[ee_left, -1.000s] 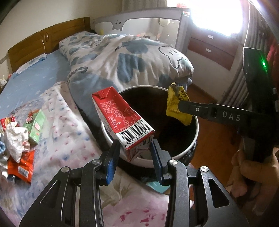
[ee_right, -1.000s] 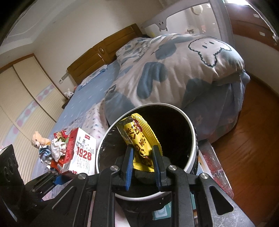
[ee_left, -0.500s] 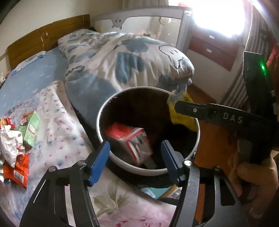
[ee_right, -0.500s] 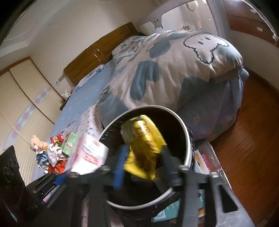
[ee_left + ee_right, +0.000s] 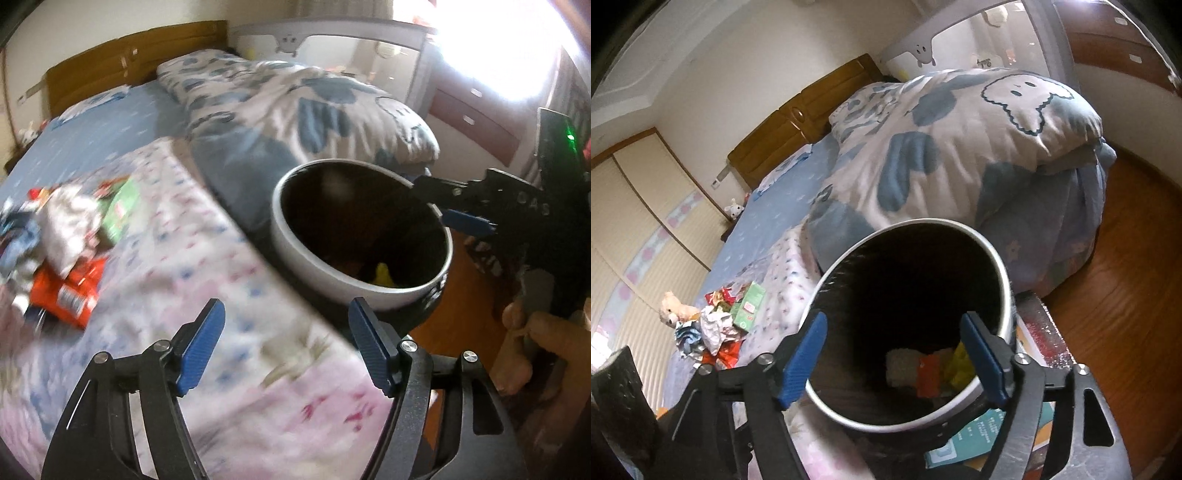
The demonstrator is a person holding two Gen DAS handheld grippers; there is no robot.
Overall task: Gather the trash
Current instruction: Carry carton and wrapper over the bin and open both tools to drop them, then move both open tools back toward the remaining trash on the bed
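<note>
A round bin with a white rim point(image 5: 295, 240) stands by the bed; it also shows in the right wrist view point(image 5: 997, 266). Inside lie the red carton point(image 5: 928, 374) and the yellow wrapper point(image 5: 956, 367). My left gripper point(image 5: 288, 347) is open and empty over the flowered bedspread, just left of the bin. My right gripper point(image 5: 897, 360) is open and empty above the bin's mouth; it shows in the left wrist view point(image 5: 458, 214) at the bin's far right rim. A trash pile point(image 5: 66, 243) lies on the bed at left, with an orange wrapper point(image 5: 66, 291) and a green box point(image 5: 750, 306).
A bunched blue-and-white duvet point(image 5: 960, 147) lies behind the bin. A wooden headboard point(image 5: 129, 55) is at the back. Wooden floor point(image 5: 1137, 277) is to the right. A teal box point(image 5: 979, 432) lies under the bin. A teddy bear point(image 5: 674, 308) sits near the trash pile.
Both grippers opened. The red carton and the yellow wrapper dropped into the bin. My left gripper swung left, toward the bed.
</note>
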